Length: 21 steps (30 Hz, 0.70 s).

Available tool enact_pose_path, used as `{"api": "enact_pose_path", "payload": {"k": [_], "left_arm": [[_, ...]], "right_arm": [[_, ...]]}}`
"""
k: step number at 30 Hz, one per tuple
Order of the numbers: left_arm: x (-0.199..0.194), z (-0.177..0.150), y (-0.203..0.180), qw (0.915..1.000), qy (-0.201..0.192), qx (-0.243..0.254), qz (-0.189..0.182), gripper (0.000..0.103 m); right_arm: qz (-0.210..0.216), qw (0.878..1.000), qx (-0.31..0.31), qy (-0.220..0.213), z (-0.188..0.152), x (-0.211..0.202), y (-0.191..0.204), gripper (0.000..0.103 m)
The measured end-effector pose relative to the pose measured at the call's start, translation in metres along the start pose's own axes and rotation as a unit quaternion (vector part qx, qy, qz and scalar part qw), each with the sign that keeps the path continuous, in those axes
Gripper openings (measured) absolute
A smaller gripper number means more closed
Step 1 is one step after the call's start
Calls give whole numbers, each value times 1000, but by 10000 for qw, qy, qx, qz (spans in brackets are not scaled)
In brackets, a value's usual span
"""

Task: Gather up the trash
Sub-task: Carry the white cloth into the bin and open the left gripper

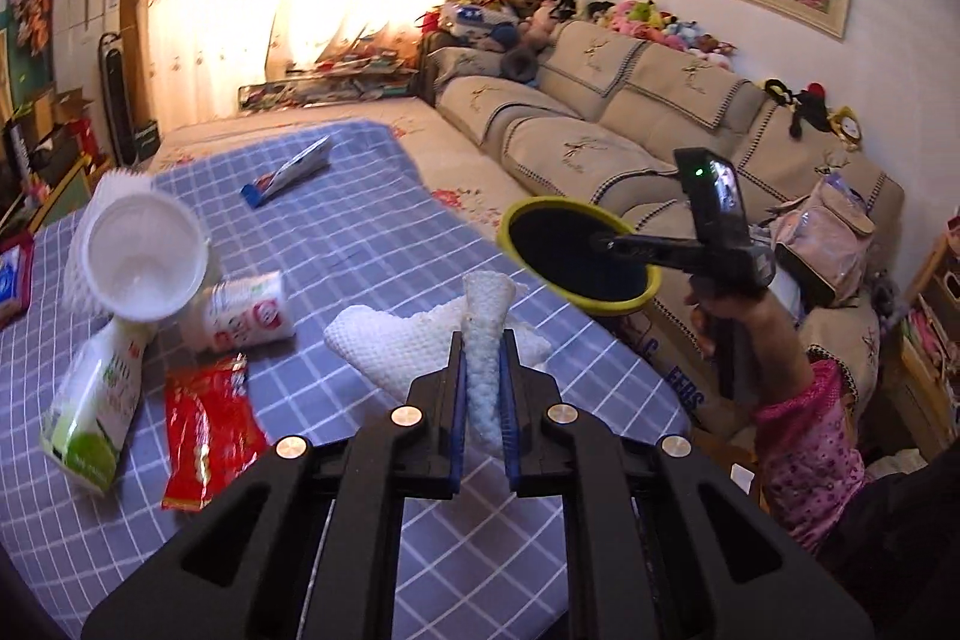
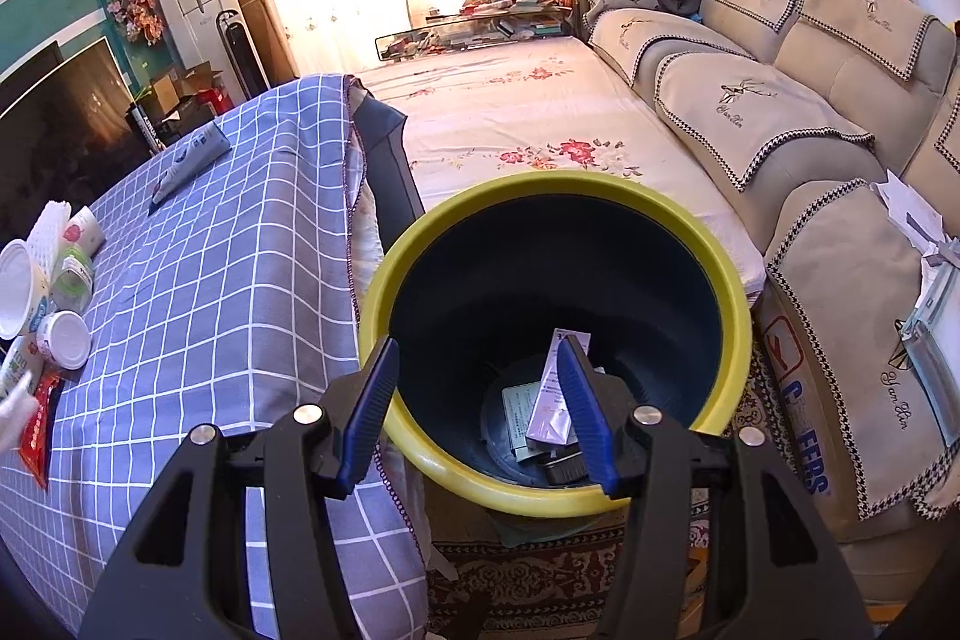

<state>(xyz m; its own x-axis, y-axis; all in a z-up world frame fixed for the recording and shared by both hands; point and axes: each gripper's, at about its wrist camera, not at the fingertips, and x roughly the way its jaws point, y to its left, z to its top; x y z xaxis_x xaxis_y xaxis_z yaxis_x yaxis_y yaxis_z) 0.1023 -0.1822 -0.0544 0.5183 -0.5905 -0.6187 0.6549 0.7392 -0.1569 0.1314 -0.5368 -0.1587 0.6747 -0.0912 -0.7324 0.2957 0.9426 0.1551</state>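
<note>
My left gripper (image 1: pixel 483 364) is shut on a white paper towel (image 1: pixel 396 346), held above the blue checked tablecloth (image 1: pixel 336 232). My right gripper (image 2: pixel 480 400) is open, one finger on each side of the near rim of a yellow-rimmed dark bin (image 2: pixel 729 292), holding it beside the table's right edge. The bin also shows in the left wrist view (image 1: pixel 576 256), ahead and right of the towel. A pale tube (image 2: pixel 555 391) and other trash lie inside the bin.
On the table lie a red wrapper (image 1: pixel 204 430), a green-white bottle (image 1: pixel 90 412), a white cup (image 1: pixel 141 256), a small pot (image 1: pixel 246 313) and a toothpaste tube (image 1: pixel 288 172). A beige sofa (image 2: pixel 780 100) stands to the right, a floral-covered bed (image 2: pixel 510 118) beyond the table.
</note>
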Motion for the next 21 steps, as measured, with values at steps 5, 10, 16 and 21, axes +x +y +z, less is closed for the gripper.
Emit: {"api": "enact_pose_path", "payload": {"k": [5, 10, 16, 21], "left_arm": [[15, 30, -22, 9991, -88, 324, -254, 11], [61, 58, -45, 9965, 173, 513, -641, 11], [129, 85, -70, 9920, 488, 681, -944, 11], [191, 112, -87, 9873, 788, 745, -1159, 11]], "right_arm": [[-43, 9997, 162, -161, 0, -13, -12, 52], [-246, 9983, 343, -408, 0, -34, -33, 52], [-492, 9954, 609, -557, -1, -47, -64, 53], [-594, 9934, 825, -533, -3, -43, -85, 53]]}}
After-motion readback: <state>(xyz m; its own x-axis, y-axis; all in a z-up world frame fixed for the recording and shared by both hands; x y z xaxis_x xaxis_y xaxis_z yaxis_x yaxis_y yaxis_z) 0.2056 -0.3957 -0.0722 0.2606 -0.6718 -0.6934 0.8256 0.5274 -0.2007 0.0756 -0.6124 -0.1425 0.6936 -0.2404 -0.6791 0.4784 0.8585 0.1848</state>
